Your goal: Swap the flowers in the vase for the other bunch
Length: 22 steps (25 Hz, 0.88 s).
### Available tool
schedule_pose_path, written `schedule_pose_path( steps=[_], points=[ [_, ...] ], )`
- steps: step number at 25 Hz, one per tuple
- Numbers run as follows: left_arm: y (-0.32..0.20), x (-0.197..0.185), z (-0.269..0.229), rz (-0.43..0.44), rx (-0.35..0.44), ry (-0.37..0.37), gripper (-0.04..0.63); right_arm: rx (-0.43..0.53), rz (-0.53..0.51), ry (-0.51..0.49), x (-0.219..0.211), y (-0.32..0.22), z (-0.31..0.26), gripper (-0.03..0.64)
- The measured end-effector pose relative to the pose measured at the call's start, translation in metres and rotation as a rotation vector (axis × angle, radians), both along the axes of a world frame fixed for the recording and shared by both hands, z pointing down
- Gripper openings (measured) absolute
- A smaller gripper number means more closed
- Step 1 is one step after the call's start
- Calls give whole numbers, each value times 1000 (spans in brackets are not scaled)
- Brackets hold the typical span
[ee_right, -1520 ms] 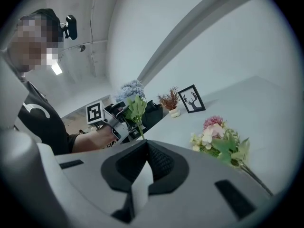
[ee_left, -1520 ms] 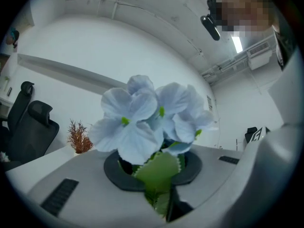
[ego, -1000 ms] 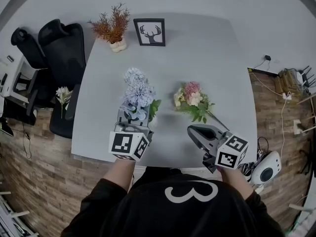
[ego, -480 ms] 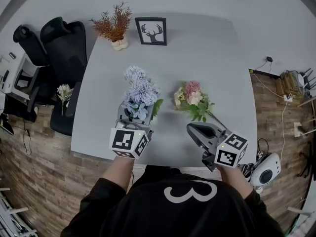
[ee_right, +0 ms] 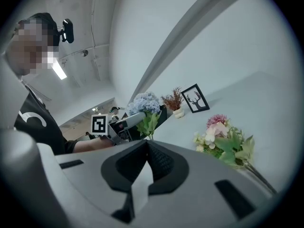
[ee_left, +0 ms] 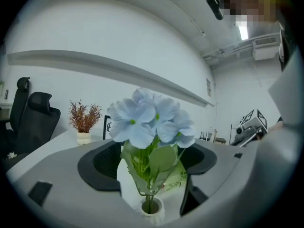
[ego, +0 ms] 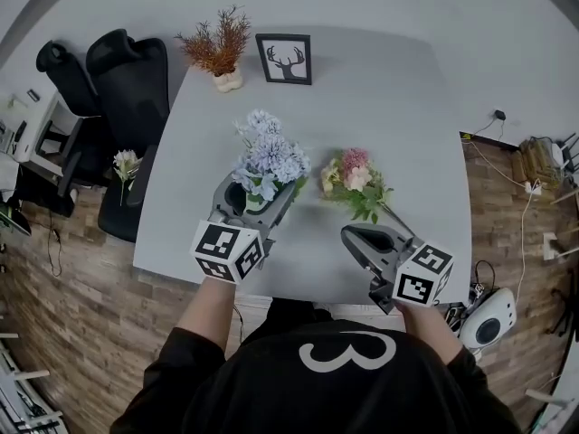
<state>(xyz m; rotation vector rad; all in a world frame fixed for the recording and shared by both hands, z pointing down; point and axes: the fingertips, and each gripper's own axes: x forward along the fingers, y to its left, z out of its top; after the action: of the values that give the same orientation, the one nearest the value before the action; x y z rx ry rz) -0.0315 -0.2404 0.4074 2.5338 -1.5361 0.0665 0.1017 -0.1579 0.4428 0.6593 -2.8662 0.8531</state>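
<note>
The grey counter (ego: 389, 107) carries everything. At its front edge the right tongs (ego: 353, 238) sit pressed together, empty. The left tongs (ego: 258, 202) have just been opening and stand apart around the blue flowers (ego: 269, 156), which are in the vase (ee_left: 151, 209). The pink bunch (ego: 355, 179) lies loose mid-counter. Whether the swap is finished or unstarted, I cannot tell.

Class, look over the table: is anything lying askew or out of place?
The pink bunch lies on its side on the table, loose, outside any vase. The blue flowers stand in the white vase.
</note>
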Motion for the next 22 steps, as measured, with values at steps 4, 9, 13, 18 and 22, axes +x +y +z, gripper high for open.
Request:
schedule_pose_path(
  steps=[4,9,13,18,22],
  points=[
    [11,-5,2,-24,-28,2,386,8,-29,-6,0,6,-1,8],
    [28,-17,-5,-59,-73,4,394,37,-59,-15,-5,13,-9,8],
    [61,-21,-21,-40,-81,33,393,80,-84,-21,-11,25,-28,8],
    [117,6,-55,131,-89,146,293,143,-126,-37,-23,49,-59,8],
    [168,22,-73,300,-133,268,93,188,-124,-40,-36,74,-82,8]
  ],
)
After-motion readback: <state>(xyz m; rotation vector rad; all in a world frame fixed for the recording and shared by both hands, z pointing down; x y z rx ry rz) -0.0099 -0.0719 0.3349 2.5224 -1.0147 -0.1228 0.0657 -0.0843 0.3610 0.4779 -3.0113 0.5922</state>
